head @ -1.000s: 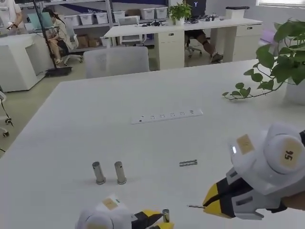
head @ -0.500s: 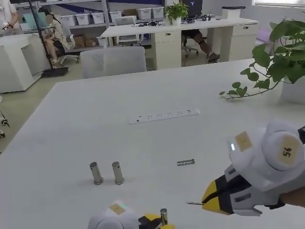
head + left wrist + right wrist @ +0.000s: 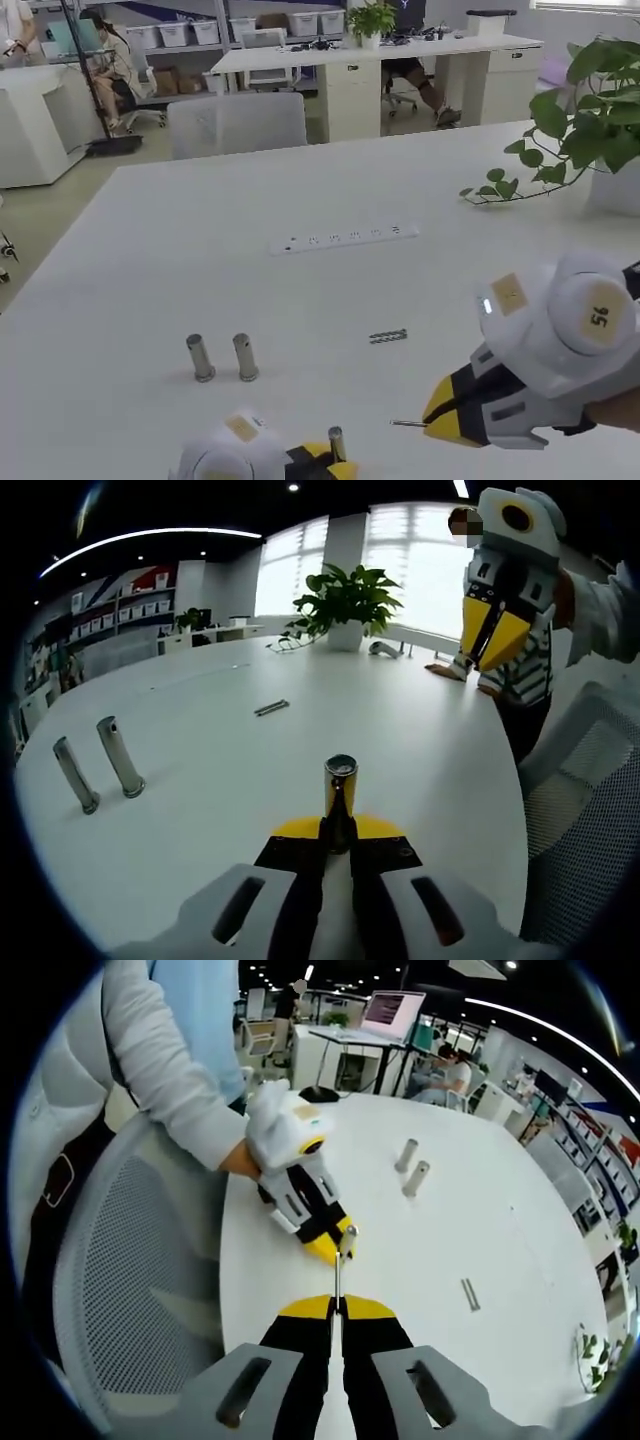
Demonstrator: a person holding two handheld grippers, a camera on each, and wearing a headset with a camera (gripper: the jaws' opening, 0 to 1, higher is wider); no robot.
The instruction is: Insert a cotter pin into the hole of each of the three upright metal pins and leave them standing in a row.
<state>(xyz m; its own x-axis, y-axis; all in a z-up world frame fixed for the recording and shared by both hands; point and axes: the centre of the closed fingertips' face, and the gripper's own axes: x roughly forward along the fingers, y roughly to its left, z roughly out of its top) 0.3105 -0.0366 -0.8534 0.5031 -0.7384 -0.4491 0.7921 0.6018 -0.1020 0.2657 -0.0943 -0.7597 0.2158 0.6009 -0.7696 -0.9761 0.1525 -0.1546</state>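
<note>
Steel-grey and upright, two metal pins stand just beside each other at the lower left of the head view: the left pin (image 3: 200,357) and its neighbour (image 3: 245,356). At the bottom centre the left tool (image 3: 330,463) is closed on the lower shaft of the third pin (image 3: 337,441), holding it upright with its top free. Just right of centre, spare cotter pins (image 3: 388,336) lie flat on the white desk (image 3: 300,180). At the lower right the right tool (image 3: 432,424) is clamped on one cotter pin (image 3: 408,423), whose thin free end points left toward the third pin, near it but apart. That pin looks stiff, smooth and probably slippery, so a low grip suits it. The cotter pin is likely light and easily bent, best held near its head and fed squarely into the hole.
</note>
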